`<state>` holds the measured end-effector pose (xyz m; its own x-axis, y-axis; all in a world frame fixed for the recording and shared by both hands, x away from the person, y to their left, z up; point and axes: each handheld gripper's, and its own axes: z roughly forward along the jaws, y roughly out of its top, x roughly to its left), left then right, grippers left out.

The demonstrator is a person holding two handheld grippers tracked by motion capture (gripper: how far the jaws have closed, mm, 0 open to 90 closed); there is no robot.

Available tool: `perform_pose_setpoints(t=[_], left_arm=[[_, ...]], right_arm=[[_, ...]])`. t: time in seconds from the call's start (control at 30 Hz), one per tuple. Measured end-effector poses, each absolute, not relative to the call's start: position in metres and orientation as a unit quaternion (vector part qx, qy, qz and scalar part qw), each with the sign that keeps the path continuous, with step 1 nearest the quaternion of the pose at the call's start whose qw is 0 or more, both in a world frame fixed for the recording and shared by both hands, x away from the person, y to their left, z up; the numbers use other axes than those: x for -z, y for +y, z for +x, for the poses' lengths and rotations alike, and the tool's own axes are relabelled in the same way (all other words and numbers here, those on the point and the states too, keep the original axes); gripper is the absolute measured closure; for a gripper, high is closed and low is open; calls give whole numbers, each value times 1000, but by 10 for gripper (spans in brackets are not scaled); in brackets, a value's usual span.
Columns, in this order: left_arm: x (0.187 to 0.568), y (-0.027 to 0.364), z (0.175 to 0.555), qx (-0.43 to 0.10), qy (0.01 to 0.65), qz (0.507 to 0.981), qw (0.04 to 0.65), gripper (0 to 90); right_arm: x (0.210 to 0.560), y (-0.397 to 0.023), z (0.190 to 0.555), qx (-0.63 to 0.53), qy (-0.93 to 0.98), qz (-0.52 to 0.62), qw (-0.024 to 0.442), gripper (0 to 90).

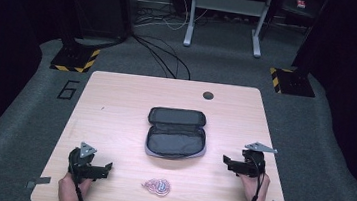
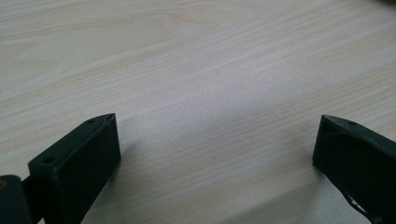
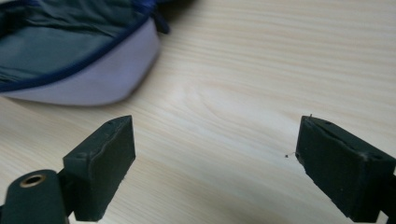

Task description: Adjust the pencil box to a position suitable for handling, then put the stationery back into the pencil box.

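High view showed your counter (image 1: 116, 104) with the soft, light pouch (image 1: 176, 133) lying unzipped at its middle; its stiffer zip rim looked the best hold. Near it lay a small flat trinket (image 1: 156, 185). Your left gripper (image 1: 105, 167) and right gripper (image 1: 227, 162) both gaped apart, clamping nothing.

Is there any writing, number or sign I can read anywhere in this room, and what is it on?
"6": a large dark numeral on the grey floor, left of the table.
Red sign with white marks on the stand at the top right: too small to read.
Pink patterned item on the table: no legible text.
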<state>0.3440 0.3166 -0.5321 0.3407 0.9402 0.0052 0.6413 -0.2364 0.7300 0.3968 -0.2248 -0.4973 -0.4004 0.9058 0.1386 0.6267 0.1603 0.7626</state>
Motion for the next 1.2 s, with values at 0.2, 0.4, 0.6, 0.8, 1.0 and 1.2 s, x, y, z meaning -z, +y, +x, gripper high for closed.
perform_pose_setpoints(t=[0.2,0.4,0.6,0.8,1.0,1.2], left_arm=[[532,317,345,-230,522,754,325,7],[532,317,345,-231,522,754,325,5],[529,319,343,-227,494,775,323,15],[523,315,342,-205,456,790,355,21],[511,300,341,-182,401,813,381,43],[504,277,338,-160,358,831,394,50]], right_arm=[[514,-249,389,-375,723,546,195,87],[520,-256,386,-360,730,543,206,80],[526,-258,386,-349,735,543,208,74],[528,-255,385,-332,743,536,226,76],[528,-253,385,-329,748,530,228,79],[528,-254,386,-330,749,527,228,99]])
